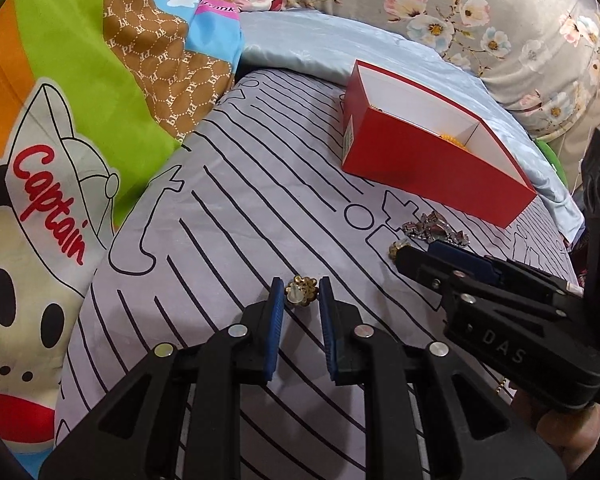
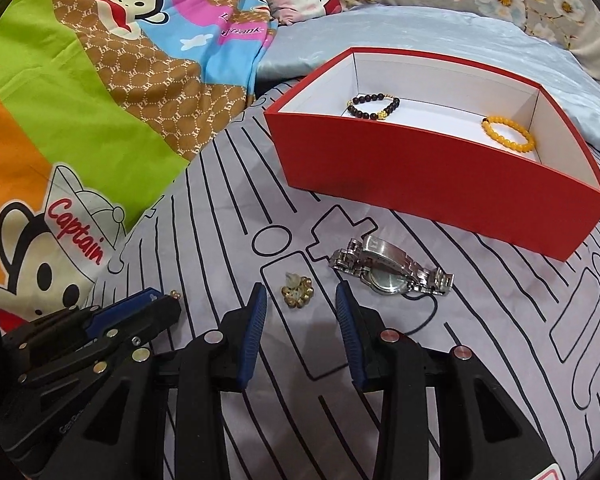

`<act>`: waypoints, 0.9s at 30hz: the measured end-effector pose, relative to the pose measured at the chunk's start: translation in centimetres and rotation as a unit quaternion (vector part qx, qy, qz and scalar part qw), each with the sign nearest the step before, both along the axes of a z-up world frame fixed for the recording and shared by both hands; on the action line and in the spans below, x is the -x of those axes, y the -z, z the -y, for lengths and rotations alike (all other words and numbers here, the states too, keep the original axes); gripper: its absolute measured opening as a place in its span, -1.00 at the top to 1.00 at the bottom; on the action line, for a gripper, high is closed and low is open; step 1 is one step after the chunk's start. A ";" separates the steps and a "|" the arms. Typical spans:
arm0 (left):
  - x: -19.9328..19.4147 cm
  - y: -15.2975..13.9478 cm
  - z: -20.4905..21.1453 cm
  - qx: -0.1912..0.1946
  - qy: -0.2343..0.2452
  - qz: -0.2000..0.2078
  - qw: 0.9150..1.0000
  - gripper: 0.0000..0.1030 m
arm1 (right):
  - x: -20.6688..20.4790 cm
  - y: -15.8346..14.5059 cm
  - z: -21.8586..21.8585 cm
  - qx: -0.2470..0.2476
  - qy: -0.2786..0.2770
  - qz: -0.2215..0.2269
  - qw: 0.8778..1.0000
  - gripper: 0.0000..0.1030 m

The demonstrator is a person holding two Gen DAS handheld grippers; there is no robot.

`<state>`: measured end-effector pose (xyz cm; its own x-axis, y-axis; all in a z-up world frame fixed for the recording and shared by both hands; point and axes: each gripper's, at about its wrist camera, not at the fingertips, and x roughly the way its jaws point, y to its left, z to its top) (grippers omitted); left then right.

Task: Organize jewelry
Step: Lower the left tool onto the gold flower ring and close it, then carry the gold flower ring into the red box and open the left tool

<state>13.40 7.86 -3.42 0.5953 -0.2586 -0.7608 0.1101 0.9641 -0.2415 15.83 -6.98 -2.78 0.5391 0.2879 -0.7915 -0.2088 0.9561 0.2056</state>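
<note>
On the striped bedsheet (image 2: pixel 228 208), a red box (image 2: pixel 440 184) holds two bracelets. A gold earring (image 2: pixel 297 294) lies between each gripper's parted jaws, untouched; a silver watch (image 2: pixel 392 270) lies just beside.

Bed surface covered by grey sheet (image 2: pixel 228 184) with black line print. Bright cartoon quilt (image 1: pixel 72 92) bunched at left, pale blue satin cloth (image 2: pixel 440 36) behind, floral grey bedding (image 1: pixel 480 12) at back right. Even indoor light.
</note>
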 end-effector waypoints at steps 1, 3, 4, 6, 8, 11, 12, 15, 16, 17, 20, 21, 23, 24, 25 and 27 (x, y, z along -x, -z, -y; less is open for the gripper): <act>0.0 0.0 0.0 0.000 -0.001 0.000 1.000 0.67 | -0.1 0.1 0.0 0.001 0.000 -0.001 1.000 0.35; -0.1 0.1 -0.1 0.002 0.000 -0.002 1.000 0.67 | -0.3 0.3 -0.1 0.002 0.000 -0.002 1.000 0.46; -0.1 0.1 -0.1 0.003 0.000 -0.003 1.000 0.67 | -0.4 0.4 -0.2 0.003 0.000 -0.002 1.000 0.49; 0.0 0.1 -0.1 0.004 0.001 -0.002 1.000 0.67 | -0.5 0.5 -0.3 0.006 -0.001 -0.002 1.000 0.59; -0.1 0.1 0.0 0.004 0.002 -0.002 1.000 0.67 | -0.6 0.5 -0.4 0.009 -0.002 -0.001 1.000 0.65; -0.1 0.0 0.1 0.006 0.003 -0.001 1.000 0.67 | -0.6 0.6 -0.4 0.011 -0.003 0.001 1.000 0.72; -0.1 0.0 0.1 0.006 0.003 -0.001 1.000 0.67 | -0.6 0.6 -0.4 0.011 -0.003 0.001 1.000 0.72; -0.1 -0.1 0.2 0.006 0.003 -0.001 1.000 0.67 | -0.4 0.6 -0.3 0.009 -0.001 0.002 1.000 0.73; 0.0 -0.2 0.3 0.007 0.003 0.000 1.000 0.67 | -0.3 0.6 -0.1 0.007 0.000 0.002 1.000 0.74; 0.0 -0.3 0.3 0.006 0.004 0.001 1.000 0.67 | -0.3 0.5 0.0 0.006 0.002 0.003 1.000 0.75; 0.0 -0.7 0.7 0.007 0.008 0.006 1.000 0.67 | 0.3 -0.3 0.9 0.000 0.010 0.011 1.000 0.75; 0.0 -0.9 0.8 0.006 0.009 0.009 1.000 0.67 | 0.5 -0.6 1.2 -0.002 0.013 0.014 1.000 0.75; -0.1 -1.4 1.1 0.007 0.014 0.015 1.000 0.67 | 0.8 -1.5 1.9 -0.004 0.020 0.023 1.000 0.75; -0.1 -1.7 1.3 0.008 0.016 0.018 1.000 0.67 | 1.0 -1.8 2.2 -0.004 0.024 0.027 0.999 0.75; -0.1 -1.9 1.5 0.007 0.019 0.022 1.000 0.67 | 1.2 -2.3 2.8 -0.004 0.028 0.031 0.999 0.75; -0.2 -2.5 2.0 0.008 0.025 0.030 0.999 0.67 | 1.6 -3.0 3.7 -0.003 0.036 0.039 0.999 0.75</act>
